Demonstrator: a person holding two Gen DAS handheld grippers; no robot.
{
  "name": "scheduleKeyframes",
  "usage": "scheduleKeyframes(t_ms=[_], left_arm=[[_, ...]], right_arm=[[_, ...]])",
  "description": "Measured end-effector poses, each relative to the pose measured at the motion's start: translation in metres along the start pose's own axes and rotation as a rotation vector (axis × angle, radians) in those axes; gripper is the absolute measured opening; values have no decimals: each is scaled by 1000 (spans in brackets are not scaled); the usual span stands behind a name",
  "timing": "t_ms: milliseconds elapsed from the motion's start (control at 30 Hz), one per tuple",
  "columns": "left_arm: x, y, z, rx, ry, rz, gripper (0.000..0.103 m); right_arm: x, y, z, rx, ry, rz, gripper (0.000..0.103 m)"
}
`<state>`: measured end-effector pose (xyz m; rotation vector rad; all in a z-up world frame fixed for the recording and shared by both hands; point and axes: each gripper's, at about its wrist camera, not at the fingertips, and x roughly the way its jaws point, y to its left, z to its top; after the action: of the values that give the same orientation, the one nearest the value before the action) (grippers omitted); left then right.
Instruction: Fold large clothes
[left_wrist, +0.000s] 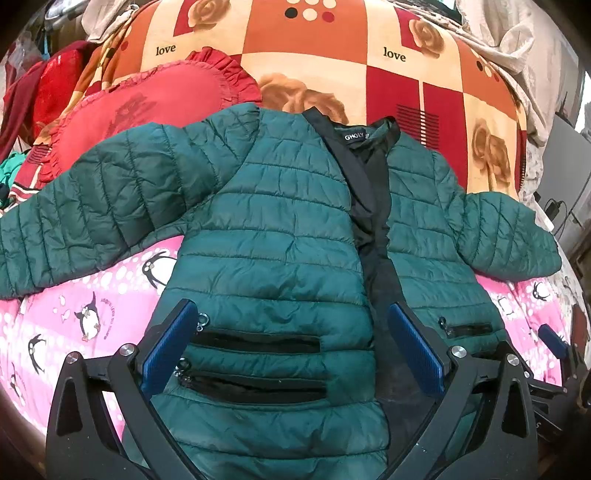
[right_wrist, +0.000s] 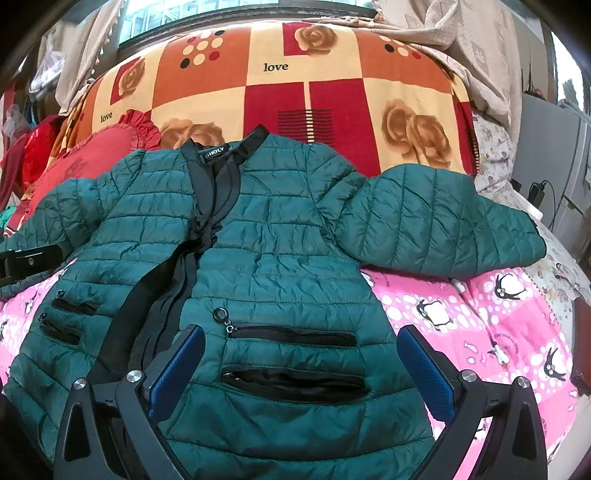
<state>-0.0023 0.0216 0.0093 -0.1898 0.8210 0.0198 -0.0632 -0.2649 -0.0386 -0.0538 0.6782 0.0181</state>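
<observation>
The green quilted puffer jacket (left_wrist: 266, 236) lies front-up and spread across the bed, but its hem is cut off at six o'clock in both views, hidden behind the black gripper frames. In the left wrist view the sleeve at nine o'clock runs off the edge, so its cuff cannot be seen. The other gripper shows only as a sliver: a blue tip at four o'clock in the left view, a black bar at nine o'clock in the right view.

A black neck label (left_wrist: 354, 137) carries white letters that read roughly "GHOLY"; the first letter is hard to make out in the right view. The orange, red and cream checked blanket (right_wrist: 332, 96) at twelve o'clock bears the word "love" several times beside printed roses. The pink penguin sheet (right_wrist: 461, 314) has small curved writing, too fine to read.

The jacket is dark teal with horizontal stitched channels, a black placket and collar hanging open down the middle, and black zipped pockets (right_wrist: 291, 336) stacked in pairs on each front panel, with ring pulls. Both sleeves stretch outward. A red frilled heart cushion (left_wrist: 147, 110) sits at ten o'clock, its edge tucked under the shoulder.

The left gripper (left_wrist: 291, 347) hovers over one front panel, its blue-padded fingers (left_wrist: 168, 350) spread wide, gripping nothing. The right gripper (right_wrist: 301, 369) likewise hangs over the other panel, fingers wide apart.
</observation>
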Motion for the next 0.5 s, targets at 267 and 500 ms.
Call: scheduleKeyframes(t_ms=[267, 500], left_arm=[[-2, 3, -1, -16, -22, 5, 103], [0, 0, -1, 6, -27, 40, 103]], right_arm=[[-1, 2, 0, -10, 4, -13, 103], [-14, 2, 27, 202, 24, 174, 103]])
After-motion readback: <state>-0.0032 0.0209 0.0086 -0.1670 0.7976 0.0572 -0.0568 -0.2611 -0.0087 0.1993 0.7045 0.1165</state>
